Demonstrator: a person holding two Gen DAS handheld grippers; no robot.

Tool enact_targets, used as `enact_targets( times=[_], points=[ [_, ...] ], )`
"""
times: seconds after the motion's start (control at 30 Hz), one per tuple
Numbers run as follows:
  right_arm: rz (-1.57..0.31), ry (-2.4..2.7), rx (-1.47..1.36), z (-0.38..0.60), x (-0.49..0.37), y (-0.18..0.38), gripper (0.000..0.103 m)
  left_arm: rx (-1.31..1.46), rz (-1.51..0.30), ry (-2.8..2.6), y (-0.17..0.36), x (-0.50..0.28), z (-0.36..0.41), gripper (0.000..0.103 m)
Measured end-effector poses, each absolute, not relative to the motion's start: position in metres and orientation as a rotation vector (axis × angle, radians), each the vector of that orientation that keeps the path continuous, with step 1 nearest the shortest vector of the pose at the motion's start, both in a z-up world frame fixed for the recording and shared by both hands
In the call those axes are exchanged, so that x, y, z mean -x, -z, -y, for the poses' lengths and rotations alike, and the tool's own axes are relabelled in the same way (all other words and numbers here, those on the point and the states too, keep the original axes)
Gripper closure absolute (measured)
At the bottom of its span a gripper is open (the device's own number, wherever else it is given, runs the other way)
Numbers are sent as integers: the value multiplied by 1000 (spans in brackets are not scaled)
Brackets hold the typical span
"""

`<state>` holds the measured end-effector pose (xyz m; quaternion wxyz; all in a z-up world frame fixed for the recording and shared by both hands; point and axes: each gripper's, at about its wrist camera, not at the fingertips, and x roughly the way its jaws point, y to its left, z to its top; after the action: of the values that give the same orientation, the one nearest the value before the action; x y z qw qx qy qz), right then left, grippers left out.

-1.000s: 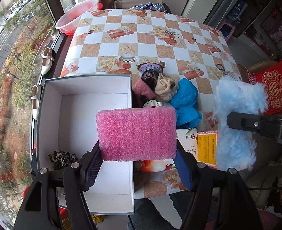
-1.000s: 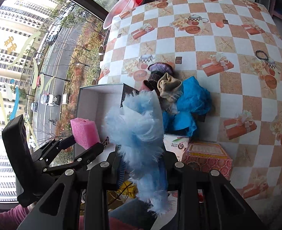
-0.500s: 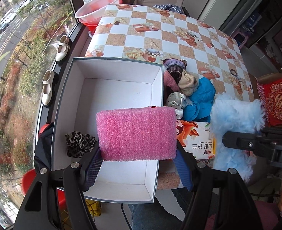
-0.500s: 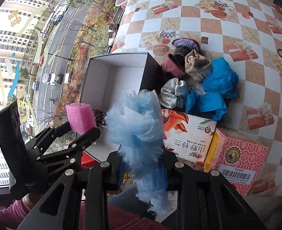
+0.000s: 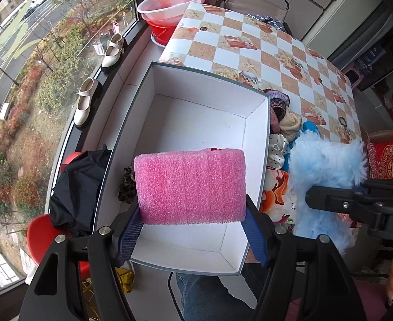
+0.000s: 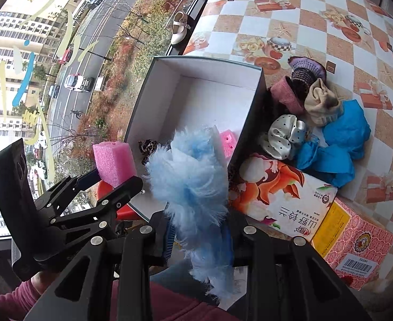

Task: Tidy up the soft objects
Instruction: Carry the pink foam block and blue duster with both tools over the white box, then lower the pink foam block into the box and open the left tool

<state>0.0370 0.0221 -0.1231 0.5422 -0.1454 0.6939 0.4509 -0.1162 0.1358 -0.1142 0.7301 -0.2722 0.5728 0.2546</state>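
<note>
Gripping pink foam in left tongs above the box, clutching blue fluff in right tongs alongside.

Both grippers were matte black frames studded with round silver screws. The left gripper carried blue textured fingertips; the right gripper had white letters "DA" on its side. A pink sleeve covered the wrist behind.
</note>
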Motion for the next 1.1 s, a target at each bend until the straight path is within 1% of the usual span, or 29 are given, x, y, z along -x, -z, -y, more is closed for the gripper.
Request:
enact_targets(
  times=[0.73,1.1],
  points=[
    [-1647,-1120,421,-69,-19,126,72,645,-1266,-583,123,134,-165,30],
    [-1614,-1111,429,-97,-27,125,72,607,-1262,-571,129,114,-185,30]
  ],
)
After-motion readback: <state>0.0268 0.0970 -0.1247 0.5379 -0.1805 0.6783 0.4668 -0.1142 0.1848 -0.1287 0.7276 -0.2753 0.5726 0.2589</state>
